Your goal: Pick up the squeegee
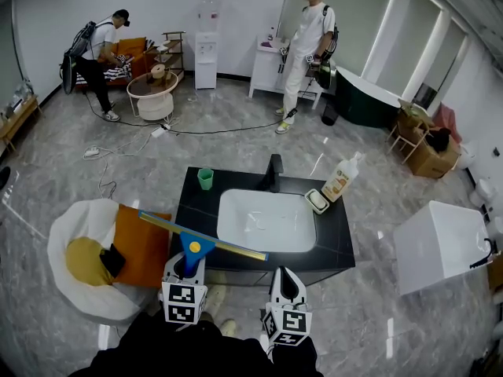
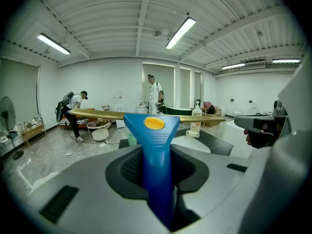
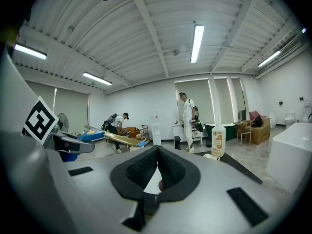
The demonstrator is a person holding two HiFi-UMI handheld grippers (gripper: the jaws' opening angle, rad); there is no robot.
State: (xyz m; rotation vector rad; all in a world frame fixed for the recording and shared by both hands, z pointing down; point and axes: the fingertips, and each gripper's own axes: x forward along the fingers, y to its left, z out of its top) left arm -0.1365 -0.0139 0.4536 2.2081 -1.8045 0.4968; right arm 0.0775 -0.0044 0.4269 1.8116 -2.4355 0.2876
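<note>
- Left gripper (image 1: 187, 272) is clamped on the blue handle of the squeegee (image 1: 198, 242).
- Its long yellow blade hangs in the air over the front left corner of the black counter (image 1: 334, 246), beside the white sink (image 1: 236, 210).
- Right gripper (image 1: 287, 285) has its jaws together, with nothing between them.

Left hand-held gripper (image 1: 187, 267) clamps squeegee (image 1: 196, 247); right hand-held gripper (image 1: 288, 278) jaws together.
</note>
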